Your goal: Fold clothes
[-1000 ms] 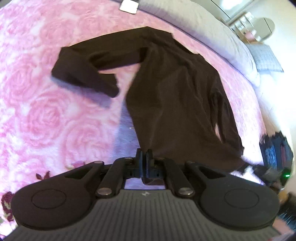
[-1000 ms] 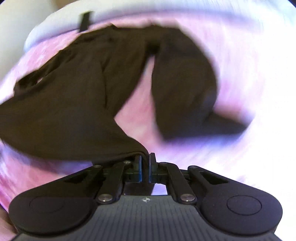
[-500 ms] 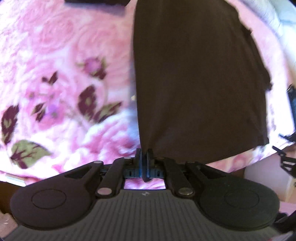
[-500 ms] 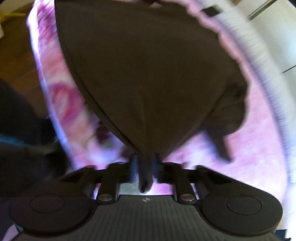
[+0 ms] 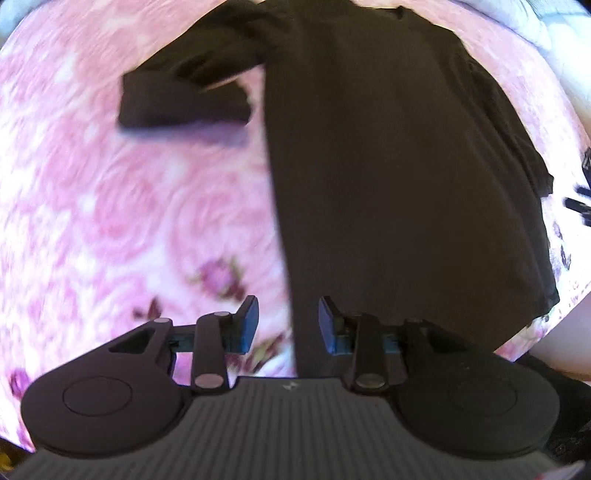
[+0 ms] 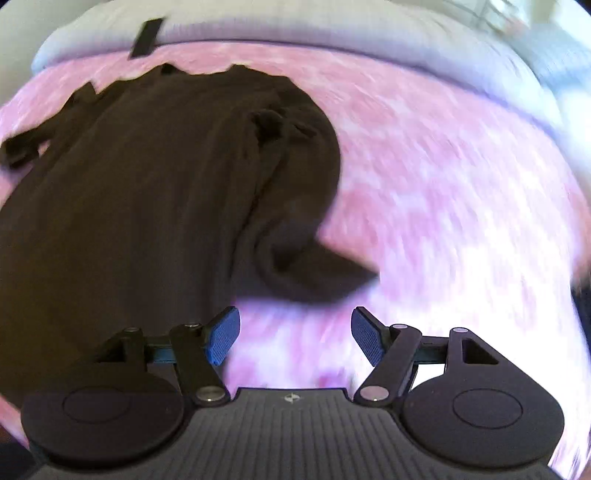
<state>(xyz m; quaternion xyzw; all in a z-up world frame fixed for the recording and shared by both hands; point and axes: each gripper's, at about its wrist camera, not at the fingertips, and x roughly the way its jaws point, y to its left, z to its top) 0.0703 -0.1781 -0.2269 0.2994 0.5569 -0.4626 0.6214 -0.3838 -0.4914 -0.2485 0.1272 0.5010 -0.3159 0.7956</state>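
A dark brown long-sleeved shirt (image 5: 399, 177) lies spread flat on a pink rose-patterned bed cover (image 5: 110, 221). Its left sleeve (image 5: 184, 96) is bent back on itself beside the body. In the right wrist view the shirt (image 6: 140, 184) fills the left side, with its right sleeve (image 6: 306, 258) curled beside the body. My left gripper (image 5: 288, 325) is open and empty over the shirt's lower left hem edge. My right gripper (image 6: 295, 339) is open and empty over the pink cover, just right of the hem.
A pale grey bed cover or pillow band (image 6: 332, 33) runs along the far edge of the bed, with a dark strip (image 6: 146, 38) lying on it. Dark objects (image 5: 580, 199) sit off the bed's right edge. The bed edge drops away at the lower right (image 5: 554, 332).
Both grippers were shut on the shirt's hem and pulling it towards the bed's near edge. Now both have opened and let go, and the shirt lies flat.
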